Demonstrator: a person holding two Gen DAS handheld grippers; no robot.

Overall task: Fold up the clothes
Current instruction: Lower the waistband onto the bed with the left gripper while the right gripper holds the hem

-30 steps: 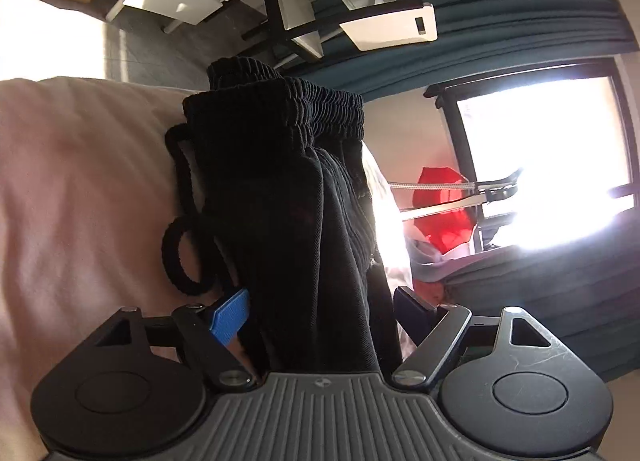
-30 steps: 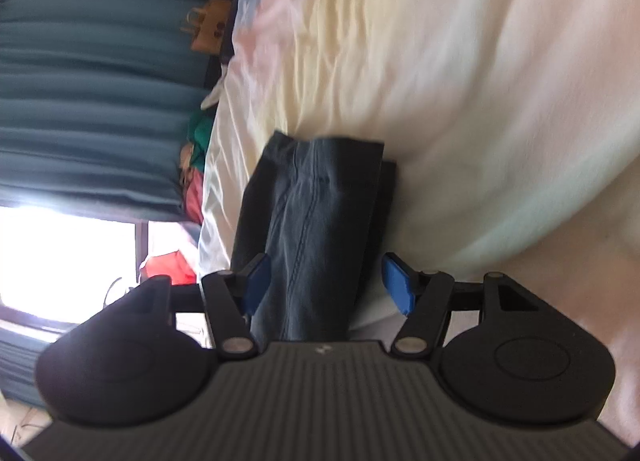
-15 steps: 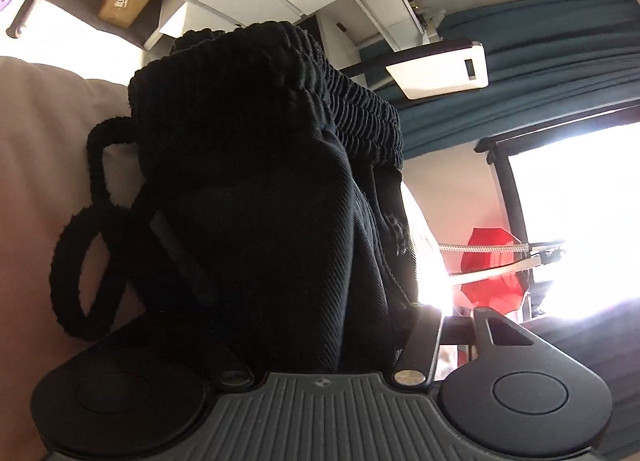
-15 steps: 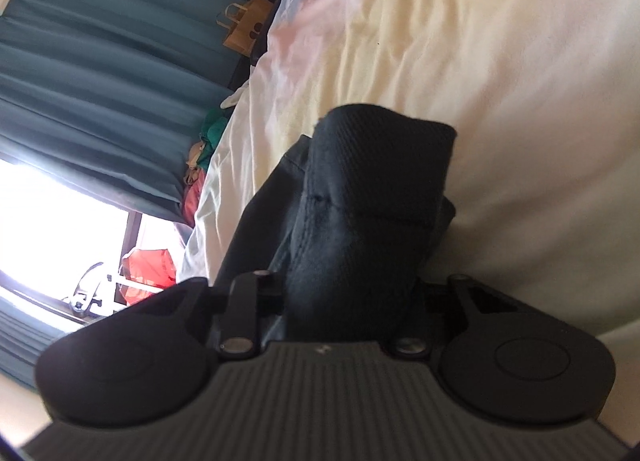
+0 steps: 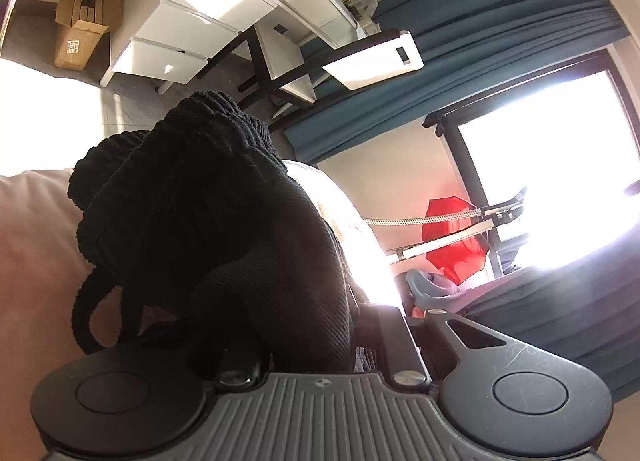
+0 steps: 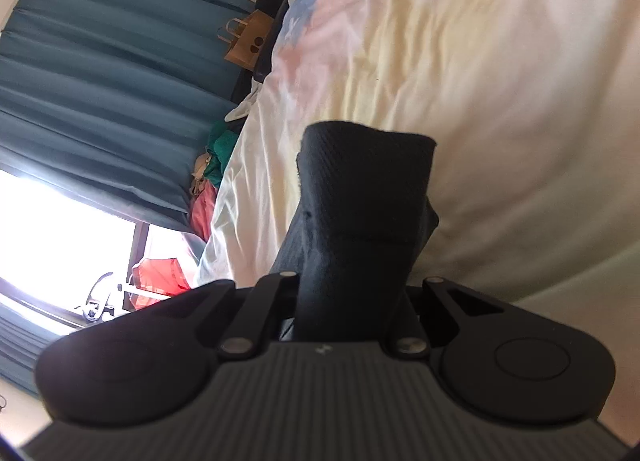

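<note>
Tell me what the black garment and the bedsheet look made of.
Black garment: a matte knit, probably cotton jersey, given the fine ribbed weave, gathered elastic waistband and soft cord. Bedsheet: thin woven cotton or a blend, matte, with fine creases and pale pastel print.

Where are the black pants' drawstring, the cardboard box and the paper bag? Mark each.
drawstring (image 5: 82,311): left wrist view, loop's left side.
cardboard box (image 5: 82,27): left wrist view, side face.
paper bag (image 6: 250,43): right wrist view, front face.

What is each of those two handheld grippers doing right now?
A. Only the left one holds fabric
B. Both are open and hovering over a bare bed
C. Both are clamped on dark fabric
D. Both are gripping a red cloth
C: the left gripper is shut on the black pants at the ribbed waistband end, and the right gripper pinches the hem end above the bedsheet.
</note>
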